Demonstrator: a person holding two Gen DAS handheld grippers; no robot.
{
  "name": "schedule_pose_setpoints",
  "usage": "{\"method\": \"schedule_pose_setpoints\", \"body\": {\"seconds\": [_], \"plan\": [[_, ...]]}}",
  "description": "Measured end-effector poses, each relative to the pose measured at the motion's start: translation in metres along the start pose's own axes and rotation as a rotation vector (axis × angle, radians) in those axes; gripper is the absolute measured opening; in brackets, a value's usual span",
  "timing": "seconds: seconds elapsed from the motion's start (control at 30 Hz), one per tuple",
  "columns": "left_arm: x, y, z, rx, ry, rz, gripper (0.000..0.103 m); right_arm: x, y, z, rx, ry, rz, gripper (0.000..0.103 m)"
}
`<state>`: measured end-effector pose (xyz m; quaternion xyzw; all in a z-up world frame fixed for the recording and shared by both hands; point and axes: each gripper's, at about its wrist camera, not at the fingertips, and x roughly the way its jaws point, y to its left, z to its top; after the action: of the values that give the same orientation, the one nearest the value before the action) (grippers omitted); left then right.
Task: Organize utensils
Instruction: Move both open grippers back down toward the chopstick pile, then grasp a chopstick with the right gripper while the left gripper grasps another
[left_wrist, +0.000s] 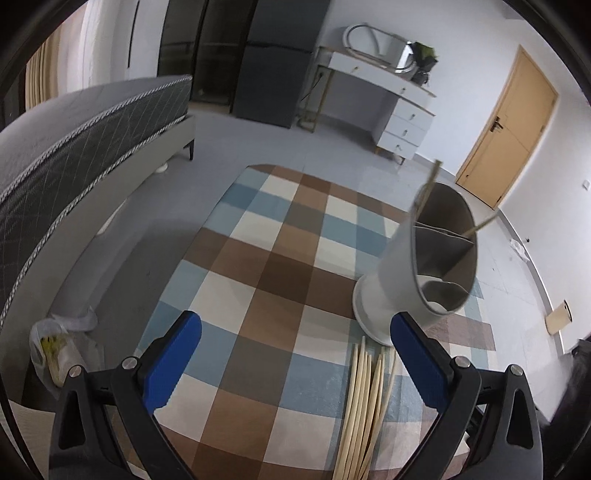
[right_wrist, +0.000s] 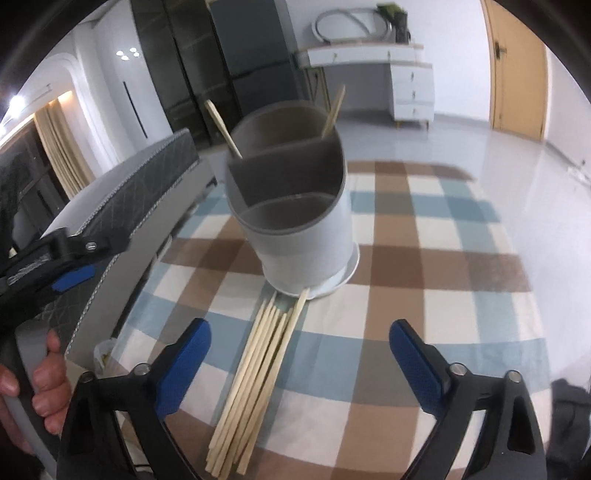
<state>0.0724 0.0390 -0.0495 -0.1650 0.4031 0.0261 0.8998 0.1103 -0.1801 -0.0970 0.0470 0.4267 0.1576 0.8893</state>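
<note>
A grey utensil holder (right_wrist: 299, 225) with inner dividers stands on a white saucer on the checked tablecloth; it also shows in the left wrist view (left_wrist: 424, 266). Two wooden chopsticks (right_wrist: 334, 110) stick up out of its far compartment. A bundle of several chopsticks (right_wrist: 258, 373) lies on the cloth in front of the holder, also visible in the left wrist view (left_wrist: 365, 406). My right gripper (right_wrist: 299, 365) is open and empty, with the bundle between its jaws. My left gripper (left_wrist: 295, 354) is open and empty, to the left of the bundle and holder.
The table (left_wrist: 280, 266) has a blue, brown and cream checked cloth. A bed (left_wrist: 74, 147) stands close on the left, with a plastic bag (left_wrist: 55, 350) on the floor beside it. A white dresser (left_wrist: 391, 107) and a door (left_wrist: 506, 129) are far behind.
</note>
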Motion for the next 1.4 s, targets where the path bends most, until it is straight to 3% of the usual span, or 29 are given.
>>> {"method": "schedule_pose_setpoints", "body": {"seconds": [0.33,0.5,0.6,0.67,0.7,0.93,1.17,1.3,1.4], "plan": [[0.018,0.03,0.007,-0.137,0.102,0.049,0.1,0.077,-0.024,0.013,0.17,0.221,0.057,0.054],[0.023,0.03,0.007,-0.128,0.125,0.057,0.1,0.093,-0.017,0.017,0.144,0.249,0.054,0.049],[0.025,0.028,0.007,-0.11,0.125,0.064,0.1,0.098,-0.016,0.014,0.143,0.266,0.053,0.035],[0.026,0.027,0.006,-0.101,0.13,0.068,0.1,0.1,-0.018,0.017,0.144,0.257,0.062,0.021],[0.028,0.027,0.007,-0.098,0.135,0.067,0.1,0.1,-0.019,0.017,0.15,0.262,0.081,0.008],[0.04,0.015,-0.004,-0.02,0.193,0.055,0.1,0.075,-0.03,0.011,0.204,0.195,0.117,0.006],[0.059,-0.01,-0.036,0.088,0.34,-0.024,0.1,0.027,-0.068,0.003,0.363,0.086,0.18,0.006],[0.061,-0.025,-0.049,0.172,0.353,0.012,0.1,0.014,-0.082,-0.001,0.44,0.042,0.242,0.006],[0.067,-0.031,-0.059,0.227,0.38,0.045,0.1,0.005,-0.08,0.001,0.428,0.015,0.242,0.006]]}}
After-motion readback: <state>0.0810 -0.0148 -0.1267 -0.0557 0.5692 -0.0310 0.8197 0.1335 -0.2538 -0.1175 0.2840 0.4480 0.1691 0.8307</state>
